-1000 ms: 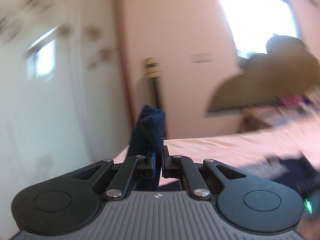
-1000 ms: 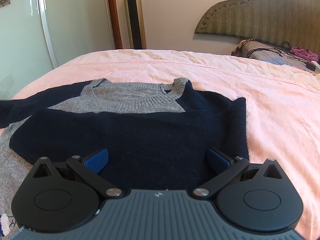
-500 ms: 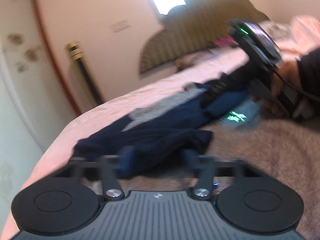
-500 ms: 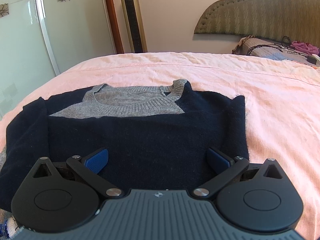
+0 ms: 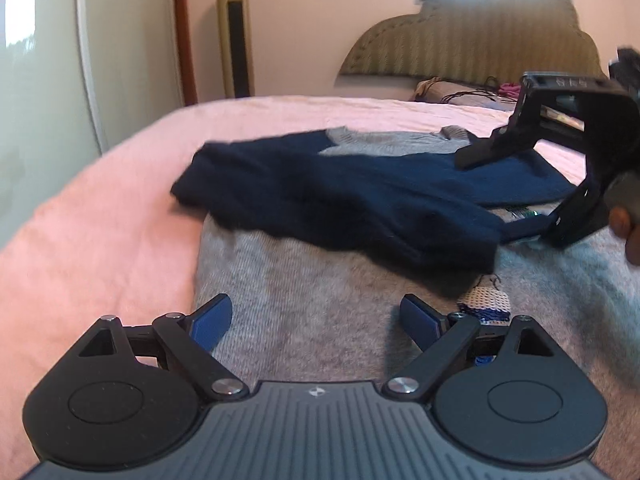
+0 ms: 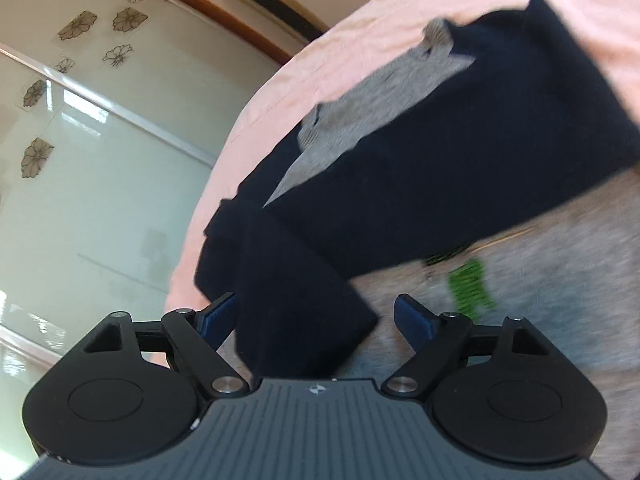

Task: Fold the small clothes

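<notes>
A grey sweater (image 5: 320, 280) with navy sleeves lies flat on the pink bed (image 5: 100, 240). One navy sleeve (image 5: 340, 204) is folded across its chest. My left gripper (image 5: 316, 320) hovers low over the grey body, jaws still opening, with nothing between the blue pads. My right gripper (image 6: 316, 316) is tilted over the end of the navy sleeve (image 6: 296, 312). Its jaws are closing with the cuff between them, and the right pad stands apart from the cloth. In the left wrist view the right gripper (image 5: 506, 200) shows at the far right, held by a hand (image 5: 624, 232).
A padded headboard (image 5: 472, 48) and a pile of items (image 5: 460, 92) stand at the far end of the bed. A tall tower fan (image 5: 236, 36) and a glass wardrobe door (image 6: 80, 160) with flower prints are to the left. The bed edge (image 5: 24, 248) drops off on the left.
My left gripper let go of the navy sleeve, opened and sank toward the sweater; the sleeve now lies across the chest. My right gripper rolled and swung over the cuff, jaws narrowing.
</notes>
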`<state>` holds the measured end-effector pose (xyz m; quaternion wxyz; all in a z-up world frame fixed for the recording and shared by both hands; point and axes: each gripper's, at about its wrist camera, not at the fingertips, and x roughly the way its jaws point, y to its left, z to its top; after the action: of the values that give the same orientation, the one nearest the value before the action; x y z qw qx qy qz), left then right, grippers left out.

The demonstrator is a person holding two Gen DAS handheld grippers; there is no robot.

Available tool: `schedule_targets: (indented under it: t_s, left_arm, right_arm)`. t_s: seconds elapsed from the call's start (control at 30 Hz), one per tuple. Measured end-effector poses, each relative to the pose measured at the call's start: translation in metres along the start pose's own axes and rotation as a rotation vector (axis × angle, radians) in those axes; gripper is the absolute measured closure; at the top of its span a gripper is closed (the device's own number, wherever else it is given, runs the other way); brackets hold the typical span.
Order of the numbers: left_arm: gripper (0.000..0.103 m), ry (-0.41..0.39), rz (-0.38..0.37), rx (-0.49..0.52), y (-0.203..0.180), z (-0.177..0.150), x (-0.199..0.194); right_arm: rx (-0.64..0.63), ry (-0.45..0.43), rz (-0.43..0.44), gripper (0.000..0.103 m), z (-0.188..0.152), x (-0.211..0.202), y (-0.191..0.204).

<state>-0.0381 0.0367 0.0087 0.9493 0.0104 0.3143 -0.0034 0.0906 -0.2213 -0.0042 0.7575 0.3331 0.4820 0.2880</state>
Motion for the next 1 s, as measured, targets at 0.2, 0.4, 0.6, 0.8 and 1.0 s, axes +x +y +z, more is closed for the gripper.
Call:
schedule_targets:
  t_s: [0.2, 0.4, 0.6, 0.8, 1.0]
  left_arm:
    - [0.011, 0.006, 0.012, -0.004, 0.0, -0.001, 0.002]
    - [0.011, 0.01, 0.01, -0.006, 0.0, 0.0, 0.003]
    - [0.011, 0.016, 0.009, -0.007, 0.001, 0.001, 0.004]
    - [0.011, 0.02, 0.01, -0.007, 0.001, 0.001, 0.004]
    - [0.011, 0.02, 0.009, -0.007, 0.001, 0.001, 0.004]
  right_arm:
    - [-0.049, 0.022, 0.005, 0.031, -0.004, 0.018, 0.016]
    - [-0.05, 0.072, -0.026, 0.082, -0.003, 0.016, 0.013]
    - [-0.072, -0.063, -0.023, 0.035, -0.001, -0.009, 0.014]
    - [-0.094, -0.016, -0.045, 0.035, -0.007, 0.002, 0.019]
    - [-0.15, 0.046, -0.062, 0.085, -0.015, 0.011, 0.025]
